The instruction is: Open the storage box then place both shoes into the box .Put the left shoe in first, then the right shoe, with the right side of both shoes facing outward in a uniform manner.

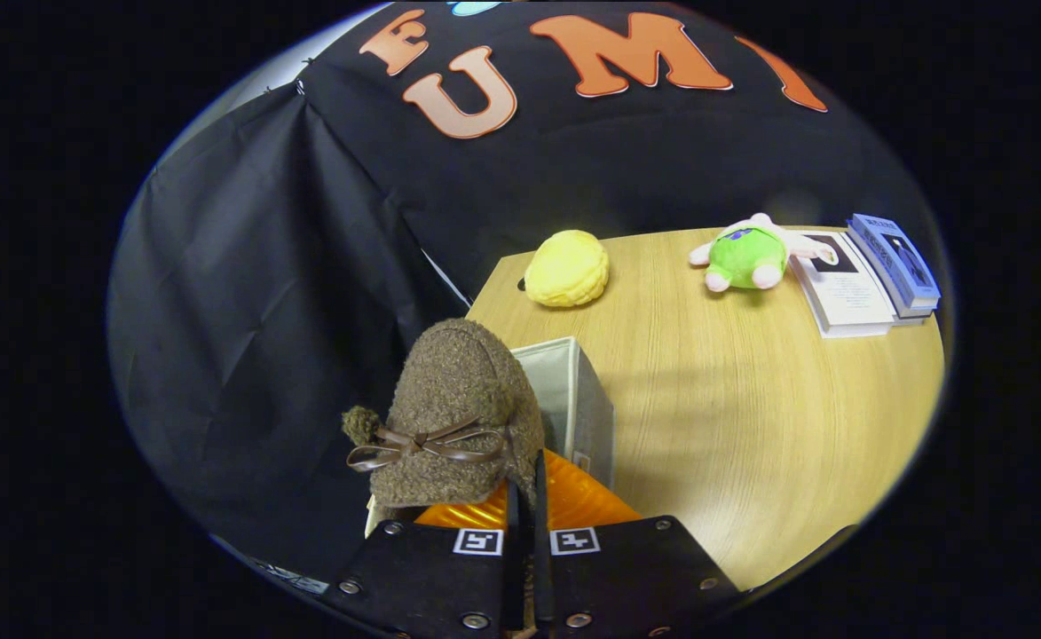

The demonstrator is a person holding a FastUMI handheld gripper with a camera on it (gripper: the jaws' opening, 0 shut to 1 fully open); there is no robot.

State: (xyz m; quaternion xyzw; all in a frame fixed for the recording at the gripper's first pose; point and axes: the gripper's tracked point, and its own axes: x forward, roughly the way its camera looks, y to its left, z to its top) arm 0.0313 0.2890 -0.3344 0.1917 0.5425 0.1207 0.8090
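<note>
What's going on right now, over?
Fingers shut on brown shoe, held up. Box just beyond the shoe, orange part below it. Yellow toy, green toy, books far off, clear of path.

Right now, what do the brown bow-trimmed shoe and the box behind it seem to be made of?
Brown shoe: nubby bouclé or fleece-like fabric, matte, curly surface; its bow looks like smooth leather cord. Grey box: probably woven fabric over stiff panels, matte with stitched edges. The gripper is shut on the shoe.

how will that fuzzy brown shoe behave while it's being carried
The brown shoe looks soft and woolly, so it probably flexes rather than staying stiff. It likely weighs little. The hand-held gripper pinches just its edge, fingers nearly closed, so it may swing or sag over the storage box.
</note>
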